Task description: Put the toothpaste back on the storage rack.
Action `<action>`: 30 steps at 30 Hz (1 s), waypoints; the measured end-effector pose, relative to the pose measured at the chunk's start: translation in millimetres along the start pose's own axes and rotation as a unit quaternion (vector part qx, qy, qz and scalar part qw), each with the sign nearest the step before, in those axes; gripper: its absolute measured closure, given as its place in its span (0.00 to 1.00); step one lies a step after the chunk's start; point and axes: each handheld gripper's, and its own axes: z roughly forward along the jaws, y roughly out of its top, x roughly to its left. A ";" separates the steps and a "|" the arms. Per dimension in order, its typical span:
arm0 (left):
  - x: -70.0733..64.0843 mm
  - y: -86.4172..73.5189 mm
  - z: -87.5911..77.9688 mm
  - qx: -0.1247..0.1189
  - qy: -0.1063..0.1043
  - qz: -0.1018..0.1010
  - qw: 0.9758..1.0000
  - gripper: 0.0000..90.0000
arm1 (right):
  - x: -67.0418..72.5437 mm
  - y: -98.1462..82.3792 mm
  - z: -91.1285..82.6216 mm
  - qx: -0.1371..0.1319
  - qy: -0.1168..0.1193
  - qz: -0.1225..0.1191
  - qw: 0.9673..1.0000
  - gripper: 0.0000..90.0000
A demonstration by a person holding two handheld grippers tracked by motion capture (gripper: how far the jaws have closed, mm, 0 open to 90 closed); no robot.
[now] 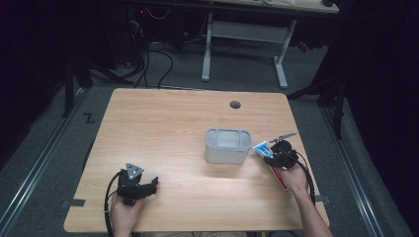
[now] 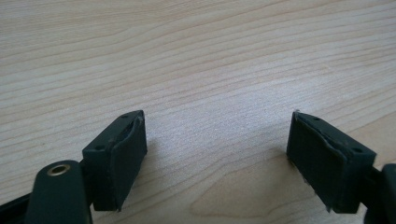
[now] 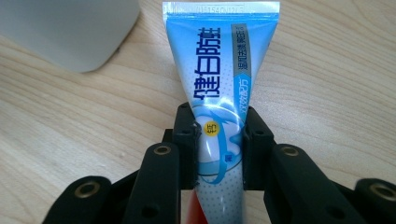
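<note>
Gripping the toothpaste tube (image 3: 219, 88) at mid-body with the right gripper (image 3: 218, 140), just beside the grey bin (image 1: 228, 146); left gripper (image 2: 217, 154) resting wide open and empty over bare table (image 2: 196, 56). Risking a slip or twist of the soft, slick tube between the pads, or catching its crimped end on the bin's rim.

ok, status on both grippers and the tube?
Right gripper shut on tube, crimped end toward bin. Left gripper open, empty, over bare table. Nothing between tube and bin.
</note>
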 end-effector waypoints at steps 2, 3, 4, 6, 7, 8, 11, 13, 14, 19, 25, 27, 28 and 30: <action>0.1 0.0 0.0 0.000 0.000 0.000 1.000 0.23 | -0.1 -0.7 -3.0 -0.008 0.004 0.001 1.000 0.81; 0.0 0.0 0.0 0.000 0.000 0.000 1.000 0.23 | -0.1 -0.8 -4.7 -0.010 0.005 0.000 1.000 0.81; 0.1 0.0 -0.1 0.001 0.000 0.001 1.000 0.23 | 0.2 -1.1 -6.4 -0.014 0.007 0.001 1.000 0.81; 0.0 0.0 0.0 0.000 0.000 0.001 1.000 0.23 | 0.4 -1.7 -10.1 -0.023 0.011 0.003 1.000 0.81; 0.0 0.0 0.0 0.001 0.000 0.001 1.000 0.23 | 0.2 -2.0 -12.2 -0.027 0.013 0.003 1.000 0.81; -0.1 0.0 0.0 0.001 0.000 0.001 1.000 0.23 | 0.1 -2.2 -14.2 -0.031 0.015 0.004 0.999 0.81; -0.3 0.0 0.2 0.000 0.001 0.001 1.000 0.23 | -0.3 -3.0 -19.9 -0.041 0.023 0.006 0.999 0.81; -0.4 0.0 0.2 0.000 0.001 0.002 1.000 0.23 | -0.6 -3.9 -22.9 -0.047 0.028 0.006 0.998 0.81; -0.4 0.0 0.2 0.000 0.002 0.002 1.000 0.23 | -0.5 -4.3 -24.3 -0.049 0.029 0.008 0.998 0.81; -0.5 0.0 0.2 0.000 0.002 0.002 1.000 0.23 | -1.5 -5.7 -29.8 -0.059 0.036 0.011 0.998 0.80; -0.5 0.0 0.2 0.000 0.002 0.002 1.000 0.23 | 0.3 -6.8 -37.0 -0.079 0.045 0.009 0.996 0.80; -0.5 0.0 0.2 0.000 0.002 0.002 1.000 0.23 | 0.0 -7.0 -38.6 -0.086 0.051 0.012 0.995 0.80; -0.5 0.0 0.2 0.000 0.002 0.002 1.000 0.23 | -0.5 -7.0 -39.4 -0.089 0.053 0.013 0.995 0.80; -0.5 0.0 0.2 0.000 0.002 0.002 1.000 0.23 | -1.2 -7.0 -41.0 -0.094 0.057 0.017 0.994 0.80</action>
